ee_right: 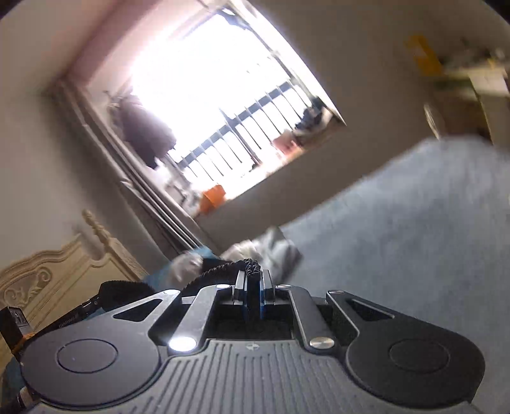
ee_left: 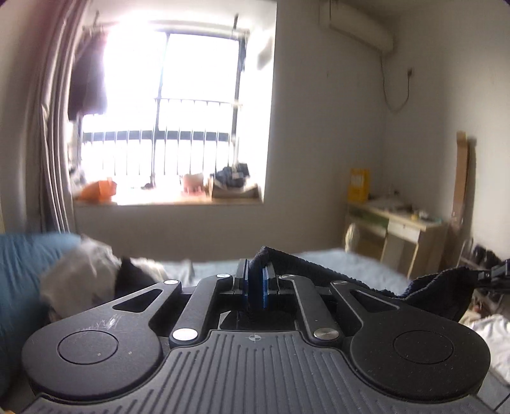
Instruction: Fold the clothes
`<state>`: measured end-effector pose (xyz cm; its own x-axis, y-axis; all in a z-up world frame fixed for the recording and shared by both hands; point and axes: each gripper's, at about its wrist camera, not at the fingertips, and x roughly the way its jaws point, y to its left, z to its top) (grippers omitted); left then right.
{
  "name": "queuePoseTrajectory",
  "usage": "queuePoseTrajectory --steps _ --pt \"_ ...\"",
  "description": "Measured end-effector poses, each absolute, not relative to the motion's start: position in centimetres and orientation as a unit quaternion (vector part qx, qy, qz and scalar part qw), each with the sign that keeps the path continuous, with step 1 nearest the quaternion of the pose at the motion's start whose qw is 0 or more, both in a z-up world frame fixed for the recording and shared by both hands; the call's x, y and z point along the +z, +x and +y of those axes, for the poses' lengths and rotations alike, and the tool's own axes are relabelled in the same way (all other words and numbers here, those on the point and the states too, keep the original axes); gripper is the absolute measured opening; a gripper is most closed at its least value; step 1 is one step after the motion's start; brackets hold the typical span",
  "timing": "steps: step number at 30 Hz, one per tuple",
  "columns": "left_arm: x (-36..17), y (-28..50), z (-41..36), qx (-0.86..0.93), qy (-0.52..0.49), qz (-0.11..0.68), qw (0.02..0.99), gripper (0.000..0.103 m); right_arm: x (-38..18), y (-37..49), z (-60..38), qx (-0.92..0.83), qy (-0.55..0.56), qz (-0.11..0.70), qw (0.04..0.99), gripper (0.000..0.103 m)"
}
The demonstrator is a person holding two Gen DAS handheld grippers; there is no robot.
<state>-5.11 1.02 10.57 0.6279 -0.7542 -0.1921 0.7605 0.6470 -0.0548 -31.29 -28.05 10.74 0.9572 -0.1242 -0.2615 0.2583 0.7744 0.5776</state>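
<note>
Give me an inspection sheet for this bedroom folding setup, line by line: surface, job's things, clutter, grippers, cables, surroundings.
Surface: bed with a pale blue cover, bare in the middle.
Job's things: dark garment held up between both grippers; a grey-white clothes pile near the blue pillow.
Clutter: white fabric at the bed's right edge.
Grippers: left hand-held gripper shut on the dark garment; right hand-held gripper shut on it too.
Cables: a cord hanging below the air conditioner.
Surroundings: bright barred window, curtain, desk, carved headboard.
</note>
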Motion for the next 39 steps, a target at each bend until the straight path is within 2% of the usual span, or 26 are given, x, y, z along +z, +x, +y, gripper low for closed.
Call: queuePoseTrajectory --steps 4,9,21,30,39 --pt "14.2 -7.7 3.1 -0.416 -0.006 0.053 0.908 0.006 17.4 -32.2 -25.9 -0.087 0.257 0.058 0.961 0.007" --pt "17.0 -11.5 5.2 -0.416 -0.022 0.015 0.909 0.006 22.4 -35.1 -23.0 -0.08 0.214 0.011 0.973 0.007" --pt "19.4 -18.0 9.8 -0.422 -0.023 -0.032 0.906 0.006 25.4 -42.9 -18.2 -0.058 0.2 -0.039 0.977 0.007" --pt "18.4 -18.3 9.5 -0.42 -0.018 -0.011 0.907 0.006 24.6 -44.4 -18.2 -0.039 0.216 -0.036 0.975 0.007" --pt "11.7 -9.4 2.7 -0.414 0.024 0.102 0.904 0.006 16.0 -37.1 -26.3 -0.082 0.275 0.033 0.957 0.007"
